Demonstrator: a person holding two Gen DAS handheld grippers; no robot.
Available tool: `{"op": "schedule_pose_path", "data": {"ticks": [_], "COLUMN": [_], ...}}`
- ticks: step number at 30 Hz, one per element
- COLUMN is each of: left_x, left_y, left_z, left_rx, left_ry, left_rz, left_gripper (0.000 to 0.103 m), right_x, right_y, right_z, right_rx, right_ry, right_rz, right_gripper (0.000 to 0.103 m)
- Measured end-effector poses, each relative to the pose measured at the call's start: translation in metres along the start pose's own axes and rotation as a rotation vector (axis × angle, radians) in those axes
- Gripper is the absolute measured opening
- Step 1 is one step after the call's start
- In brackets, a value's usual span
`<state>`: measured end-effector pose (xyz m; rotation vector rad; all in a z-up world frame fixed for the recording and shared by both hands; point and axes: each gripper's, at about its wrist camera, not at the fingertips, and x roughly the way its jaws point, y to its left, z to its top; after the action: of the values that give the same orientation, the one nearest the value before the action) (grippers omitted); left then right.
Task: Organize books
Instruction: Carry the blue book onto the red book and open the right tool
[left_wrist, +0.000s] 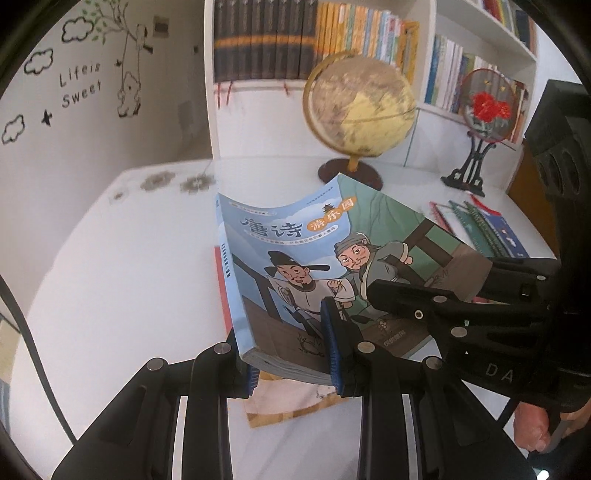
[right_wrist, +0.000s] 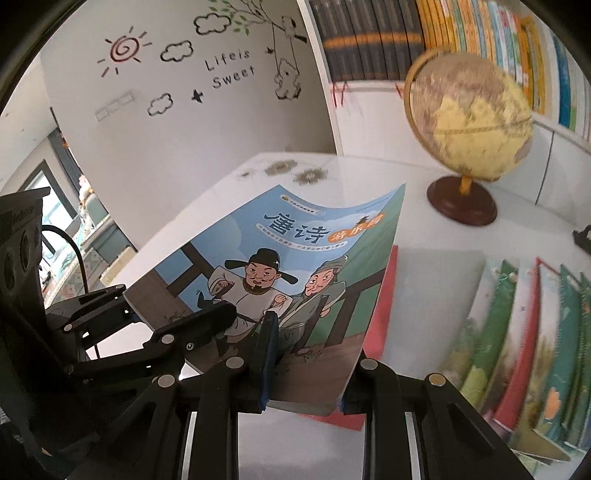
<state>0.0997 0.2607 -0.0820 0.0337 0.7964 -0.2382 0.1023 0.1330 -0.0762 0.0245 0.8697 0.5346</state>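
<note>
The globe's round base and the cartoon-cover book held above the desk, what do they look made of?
Globe base: probably wood with a dark reddish-brown glossy finish, though moulded plastic is possible. Cartoon-cover book: a paperback with a smooth printed card cover; it bows visibly, and stacked paper page edges show at the bottom.

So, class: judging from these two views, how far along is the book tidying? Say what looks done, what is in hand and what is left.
Done: rows of books stand on the shelf. In hand: the blue book is clamped by both the left tongs and right tongs, above the table. Left: a fanned row of books and a red book lie on the table by the globe.
</note>
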Motion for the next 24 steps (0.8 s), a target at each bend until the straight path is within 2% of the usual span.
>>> {"op": "schedule_pose_path", "data": {"ticks": [7, 10, 15, 20, 23, 24], "left_x": [0.021, 0.027, 0.033, 0.041, 0.045, 0.046], "left_y": [0.008, 0.011, 0.014, 0.019, 0.023, 0.025], "left_z": [-0.008, -0.012, -0.019, -0.027, -0.031, -0.032], "left_rx": [-0.038, -0.047, -0.064, -0.111, -0.134, -0.138], "left_ry": [0.033, 0.039, 0.056, 0.084, 0.103, 0.108], "left_rz": [-0.011, -0.016, -0.023, -0.031, -0.025, -0.015], "left_gripper": [0.026, 0.026, 0.026, 0.027, 0.032, 0.037], "right_x": [0.034, 0.042, 0.050, 0.058, 0.063, 0.064], "right_y": [-0.011, -0.017, -0.016, -0.026, -0.024, -0.024], "right_z": [-0.001, -0.004, -0.007, -0.013, -0.016, -0.017], "right_rx": [0.034, 0.064, 0.055, 0.109, 0.118, 0.120], "right_ry": [0.053, 0.065, 0.081, 0.104, 0.119, 0.123], "right_rz": [0.001, 0.018, -0.005, 0.033, 0.029, 0.028], "right_gripper": [0.024, 0.024, 0.024, 0.024, 0.024, 0.024]}}
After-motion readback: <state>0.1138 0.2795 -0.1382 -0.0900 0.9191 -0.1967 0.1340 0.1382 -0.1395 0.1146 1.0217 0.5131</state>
